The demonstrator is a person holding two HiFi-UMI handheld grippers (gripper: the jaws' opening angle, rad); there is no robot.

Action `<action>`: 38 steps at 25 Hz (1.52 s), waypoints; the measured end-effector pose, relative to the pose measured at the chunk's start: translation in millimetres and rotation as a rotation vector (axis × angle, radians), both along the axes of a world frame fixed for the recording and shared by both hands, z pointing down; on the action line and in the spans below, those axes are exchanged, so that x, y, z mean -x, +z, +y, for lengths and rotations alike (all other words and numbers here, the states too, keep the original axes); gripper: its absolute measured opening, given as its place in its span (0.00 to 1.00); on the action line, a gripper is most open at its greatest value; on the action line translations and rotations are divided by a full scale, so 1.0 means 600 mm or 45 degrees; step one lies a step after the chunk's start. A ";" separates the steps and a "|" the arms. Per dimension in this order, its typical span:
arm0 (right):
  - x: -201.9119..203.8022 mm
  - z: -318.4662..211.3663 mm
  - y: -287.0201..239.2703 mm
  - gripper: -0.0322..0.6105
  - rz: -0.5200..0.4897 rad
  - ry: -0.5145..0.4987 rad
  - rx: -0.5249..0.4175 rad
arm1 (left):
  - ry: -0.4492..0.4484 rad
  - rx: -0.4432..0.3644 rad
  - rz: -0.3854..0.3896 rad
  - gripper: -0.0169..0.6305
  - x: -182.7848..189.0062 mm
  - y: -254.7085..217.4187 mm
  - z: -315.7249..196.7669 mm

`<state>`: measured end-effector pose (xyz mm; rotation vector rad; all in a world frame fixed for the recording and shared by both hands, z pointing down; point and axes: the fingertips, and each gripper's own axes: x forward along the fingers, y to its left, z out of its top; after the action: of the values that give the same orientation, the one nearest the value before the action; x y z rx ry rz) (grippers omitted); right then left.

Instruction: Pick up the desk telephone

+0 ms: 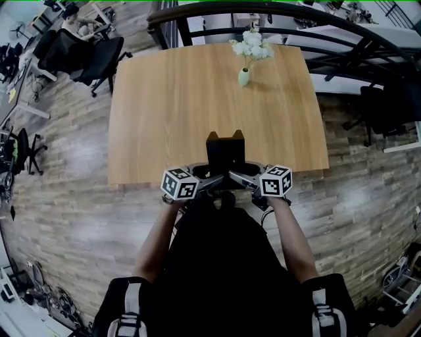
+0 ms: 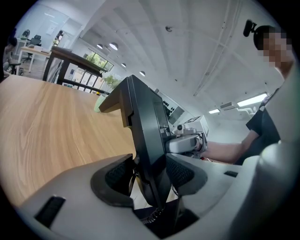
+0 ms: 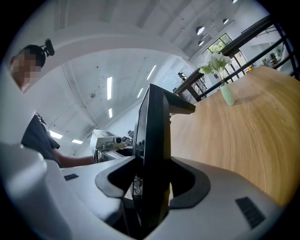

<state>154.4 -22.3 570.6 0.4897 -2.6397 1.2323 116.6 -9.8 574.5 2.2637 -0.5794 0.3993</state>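
The black desk telephone (image 1: 225,153) hangs upright over the near edge of the wooden table (image 1: 171,99), clamped from both sides. My left gripper (image 1: 212,180) is shut on its left side and my right gripper (image 1: 239,176) on its right side. In the left gripper view the telephone (image 2: 146,136) stands edge-on between the dark pads of the left gripper (image 2: 150,174), a coiled cord shows below, and the right gripper (image 2: 186,142) appears beyond it. In the right gripper view the telephone (image 3: 153,140) fills the gap of the right gripper (image 3: 151,180).
A small green vase of white flowers (image 1: 245,74) stands at the table's far side, also seen as the vase (image 3: 227,94) in the right gripper view. Black office chairs (image 1: 89,56) are at the far left, a dark railing (image 1: 276,14) runs behind the table, and wooden floor surrounds it.
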 end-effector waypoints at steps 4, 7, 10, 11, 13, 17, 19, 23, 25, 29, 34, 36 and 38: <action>-0.012 0.026 0.000 0.40 -0.007 -0.012 -0.008 | -0.009 -0.018 -0.002 0.38 -0.012 -0.001 0.025; -0.018 0.043 0.000 0.40 -0.019 -0.017 -0.009 | -0.016 -0.023 -0.005 0.38 -0.018 -0.002 0.043; -0.021 0.052 0.001 0.40 -0.039 -0.014 -0.002 | -0.015 -0.030 -0.018 0.38 -0.020 -0.003 0.052; -0.021 0.053 0.001 0.40 -0.045 -0.013 0.002 | -0.014 -0.032 -0.023 0.38 -0.020 -0.003 0.052; -0.021 0.053 0.001 0.40 -0.054 -0.009 0.008 | -0.012 -0.036 -0.029 0.38 -0.020 -0.004 0.051; -0.020 0.057 0.000 0.40 -0.064 -0.012 0.005 | -0.018 -0.042 -0.032 0.38 -0.019 -0.007 0.055; -0.020 0.055 -0.002 0.40 -0.067 -0.012 -0.002 | -0.022 -0.045 -0.033 0.38 -0.018 -0.008 0.053; -0.019 0.052 -0.005 0.40 -0.075 -0.007 -0.009 | -0.033 -0.045 -0.026 0.38 -0.017 -0.011 0.050; -0.019 0.053 -0.004 0.40 -0.078 -0.009 -0.011 | -0.038 -0.046 -0.023 0.38 -0.017 -0.012 0.050; -0.017 0.052 -0.005 0.40 -0.070 -0.016 -0.016 | -0.043 -0.047 -0.025 0.38 -0.016 -0.011 0.050; -0.017 0.052 -0.003 0.40 -0.080 -0.008 -0.012 | -0.045 -0.050 -0.022 0.38 -0.015 -0.010 0.049; -0.017 0.052 -0.004 0.40 -0.082 -0.008 -0.014 | -0.046 -0.053 -0.019 0.38 -0.015 -0.011 0.049; -0.016 0.052 -0.006 0.40 -0.087 -0.006 -0.012 | -0.052 -0.056 -0.013 0.38 -0.014 -0.014 0.049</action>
<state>164.1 8.9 566.7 0.4503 -2.7024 1.2579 125.1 19.7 566.0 2.2888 -0.6446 0.3809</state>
